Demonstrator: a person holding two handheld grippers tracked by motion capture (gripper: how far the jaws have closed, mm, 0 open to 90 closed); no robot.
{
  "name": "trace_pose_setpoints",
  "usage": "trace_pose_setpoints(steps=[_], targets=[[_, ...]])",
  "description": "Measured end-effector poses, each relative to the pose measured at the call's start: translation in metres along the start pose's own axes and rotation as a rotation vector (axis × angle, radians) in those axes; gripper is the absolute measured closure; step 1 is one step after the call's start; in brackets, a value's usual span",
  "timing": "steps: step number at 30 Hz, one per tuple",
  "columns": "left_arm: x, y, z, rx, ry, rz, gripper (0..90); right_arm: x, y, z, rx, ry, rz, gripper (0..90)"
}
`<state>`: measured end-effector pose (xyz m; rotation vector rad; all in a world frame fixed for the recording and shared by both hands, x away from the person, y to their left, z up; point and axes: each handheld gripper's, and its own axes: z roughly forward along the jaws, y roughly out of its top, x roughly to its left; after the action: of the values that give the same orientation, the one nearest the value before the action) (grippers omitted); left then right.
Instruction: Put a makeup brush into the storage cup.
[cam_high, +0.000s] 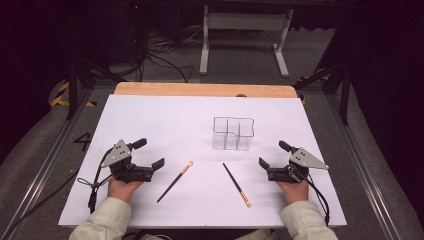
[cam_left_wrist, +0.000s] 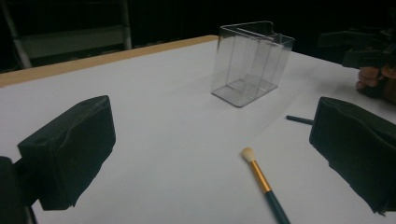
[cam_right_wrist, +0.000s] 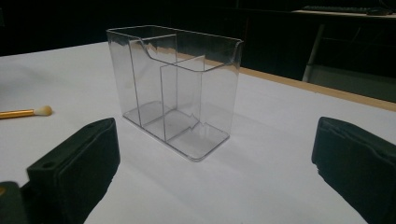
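Note:
A clear plastic organiser (cam_high: 232, 133) with inner dividers stands empty at the middle of the white table; it is also in the left gripper view (cam_left_wrist: 251, 62) and the right gripper view (cam_right_wrist: 177, 88). Two dark-handled makeup brushes lie in front of it: the left brush (cam_high: 175, 181) (cam_left_wrist: 262, 178) with its pale tip pointing up-right, the right brush (cam_high: 236, 184) with its tip toward the front edge. My left gripper (cam_high: 148, 153) (cam_left_wrist: 210, 154) rests open at the left. My right gripper (cam_high: 274, 154) (cam_right_wrist: 215, 163) rests open at the right. Both hold nothing.
The white sheet (cam_high: 160, 120) covers a table with a wooden far edge (cam_high: 200, 89). Beyond it stand a white table frame (cam_high: 245, 35) and floor cables (cam_high: 160, 55). The other hand with its gripper (cam_left_wrist: 369, 56) is at the right in the left gripper view.

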<state>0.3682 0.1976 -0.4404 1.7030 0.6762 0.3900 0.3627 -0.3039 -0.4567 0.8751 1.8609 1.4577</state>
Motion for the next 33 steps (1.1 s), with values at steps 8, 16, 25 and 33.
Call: trace_pose_setpoints(steps=[8,16,25,33], targets=[[-0.013,0.010,0.012,-0.001,-0.045,0.017,1.0,0.000,0.000,0.000,0.001,0.001,0.002,1.3],[-0.022,0.024,0.021,0.136,-0.058,0.023,1.9,0.000,0.000,0.001,0.008,-0.001,-0.002,1.3],[-0.029,0.037,0.034,0.448,-0.051,0.030,9.4,0.004,0.002,0.005,0.051,0.041,0.000,1.7],[-0.031,0.034,0.046,0.679,-0.070,-0.001,20.9,0.004,0.002,0.005,0.053,0.039,0.005,2.9]])
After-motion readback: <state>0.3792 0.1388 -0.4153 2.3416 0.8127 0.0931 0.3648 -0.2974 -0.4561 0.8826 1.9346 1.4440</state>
